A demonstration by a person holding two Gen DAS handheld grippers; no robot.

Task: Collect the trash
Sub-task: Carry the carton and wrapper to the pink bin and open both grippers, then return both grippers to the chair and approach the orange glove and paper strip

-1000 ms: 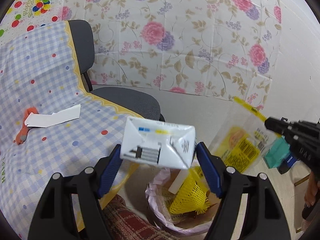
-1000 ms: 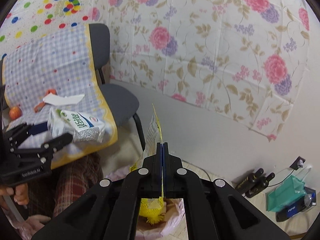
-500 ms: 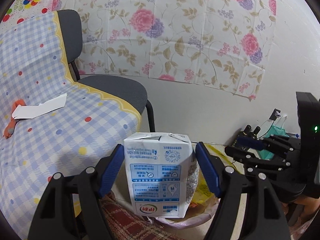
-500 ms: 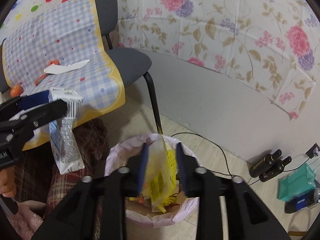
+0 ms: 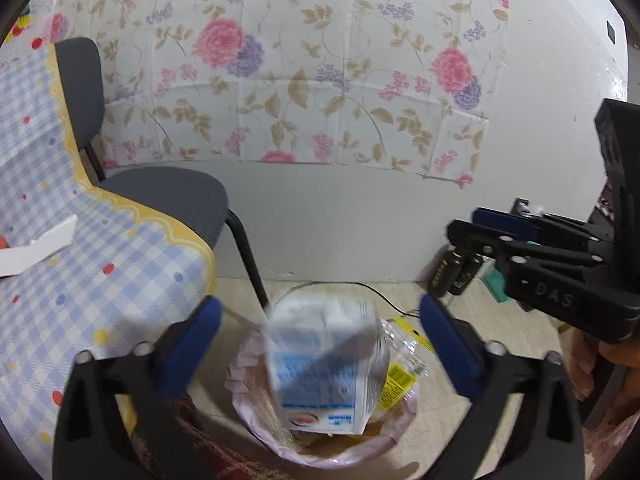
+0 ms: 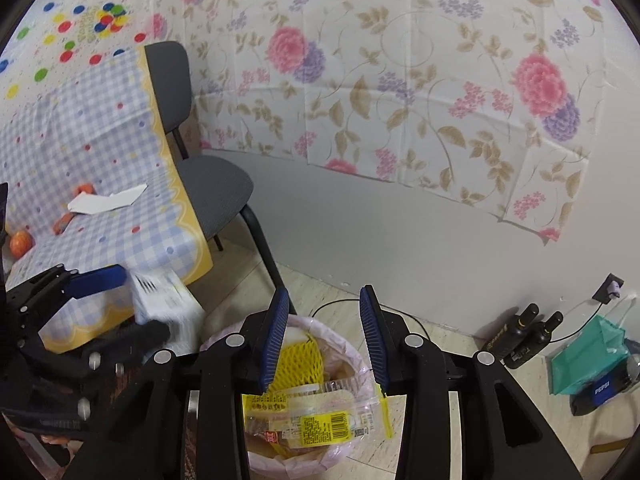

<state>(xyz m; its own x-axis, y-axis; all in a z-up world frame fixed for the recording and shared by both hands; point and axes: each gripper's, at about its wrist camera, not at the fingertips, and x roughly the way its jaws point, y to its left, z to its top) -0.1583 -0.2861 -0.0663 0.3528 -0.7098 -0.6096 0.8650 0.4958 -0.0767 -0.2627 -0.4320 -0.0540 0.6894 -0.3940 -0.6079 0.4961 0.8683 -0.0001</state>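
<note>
My left gripper [image 5: 318, 316] is open. A white and blue milk carton [image 5: 326, 364], blurred, is between and below its fingers, over the pink-lined trash bin [image 5: 244, 380], apart from both pads. In the right wrist view the carton [image 6: 168, 308] is beside the left gripper's blue pad [image 6: 100, 278]. My right gripper [image 6: 323, 320] is open and empty above the bin [image 6: 356, 364]. A clear and yellow snack wrapper [image 6: 316, 420] lies on top of the trash, beside a yellow foam net [image 6: 298, 360].
A table with a blue checked cloth [image 6: 80, 128] holds a white paper scrap [image 6: 108, 202], orange peel [image 6: 66, 218] and a small orange fruit [image 6: 20, 242]. A grey chair [image 6: 212, 192] stands by the floral wall. Two black bottles [image 6: 524, 334] and a Pepsi bottle [image 6: 600, 388] stand on the floor.
My left gripper has opened and the milk carton has dropped toward the bin. My right gripper has opened wider; the yellow wrapper now lies in the bin.
</note>
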